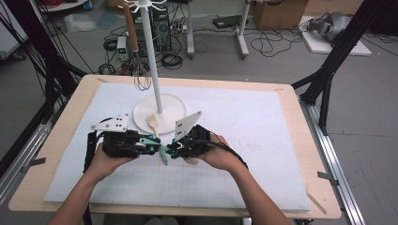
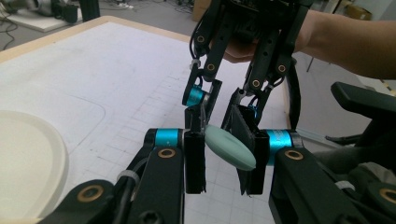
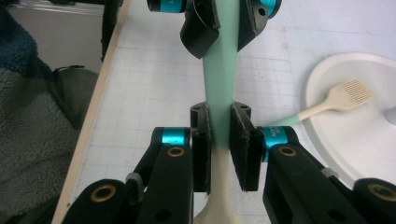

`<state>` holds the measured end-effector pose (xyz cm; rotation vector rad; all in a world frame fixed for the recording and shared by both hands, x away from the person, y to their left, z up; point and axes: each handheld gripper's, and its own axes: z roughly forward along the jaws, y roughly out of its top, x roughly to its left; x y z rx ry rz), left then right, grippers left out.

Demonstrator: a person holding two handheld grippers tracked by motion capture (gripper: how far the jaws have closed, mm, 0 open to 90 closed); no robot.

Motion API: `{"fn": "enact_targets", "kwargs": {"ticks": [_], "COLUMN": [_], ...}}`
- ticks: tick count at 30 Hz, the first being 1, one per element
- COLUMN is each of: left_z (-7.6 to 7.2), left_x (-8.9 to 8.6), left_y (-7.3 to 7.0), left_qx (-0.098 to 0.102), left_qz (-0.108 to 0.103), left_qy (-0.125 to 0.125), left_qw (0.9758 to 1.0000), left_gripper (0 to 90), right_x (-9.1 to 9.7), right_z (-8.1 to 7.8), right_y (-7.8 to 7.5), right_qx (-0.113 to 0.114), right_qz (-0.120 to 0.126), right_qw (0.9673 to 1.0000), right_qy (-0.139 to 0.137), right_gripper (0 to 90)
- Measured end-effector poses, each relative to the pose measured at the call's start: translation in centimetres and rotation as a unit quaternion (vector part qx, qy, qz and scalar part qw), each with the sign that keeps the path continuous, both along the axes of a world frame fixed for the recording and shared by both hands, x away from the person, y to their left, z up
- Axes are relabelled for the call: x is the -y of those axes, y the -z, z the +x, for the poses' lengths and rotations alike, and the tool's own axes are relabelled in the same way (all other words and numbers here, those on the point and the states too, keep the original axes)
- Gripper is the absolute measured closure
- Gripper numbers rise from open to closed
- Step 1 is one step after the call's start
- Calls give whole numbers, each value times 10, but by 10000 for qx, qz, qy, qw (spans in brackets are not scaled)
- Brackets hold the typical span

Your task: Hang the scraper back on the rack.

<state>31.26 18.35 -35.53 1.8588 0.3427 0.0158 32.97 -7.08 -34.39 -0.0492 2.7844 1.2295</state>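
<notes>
A utensil with a mint-green handle (image 1: 164, 157) and a cream lower part hangs level above the white mat between my two grippers, which face each other. My right gripper (image 1: 173, 151) is shut on the handle's middle (image 3: 219, 79), both pads pressed flat against it. My left gripper (image 1: 156, 149) has its pads against the handle's rounded end (image 2: 231, 150), so it too is shut on the utensil. The cream part runs down between the right gripper's arms in the right gripper view and lies partly hidden under the right hand in the high view.
A white stand's pole (image 1: 152, 56) rises from a round base (image 1: 171, 110) just beyond the grippers. A cream brush with a green handle (image 3: 348, 95) lies on that base. A whisk (image 1: 139, 70) hangs from the stand's top. The mat (image 1: 263, 140) covers a wooden table.
</notes>
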Motion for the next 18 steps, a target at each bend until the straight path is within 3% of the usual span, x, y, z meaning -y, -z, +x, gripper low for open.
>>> {"fn": "enact_targets", "kwargs": {"ticks": [8,18], "left_z": [0,-1], "left_x": [0,0], "left_y": [-5,-8], "left_qx": [46,87], "left_qz": [12,45], "left_qy": [-3,-9], "left_qw": [10000,10000], "left_gripper": [754,759], "right_x": [0,-1], "right_z": [-3,-2], "right_y": [-3,-3], "right_qx": [136,30], "right_qz": [41,88], "right_qw": [9998,9999], "right_qy": [99,77], "right_gripper": [791,786]}}
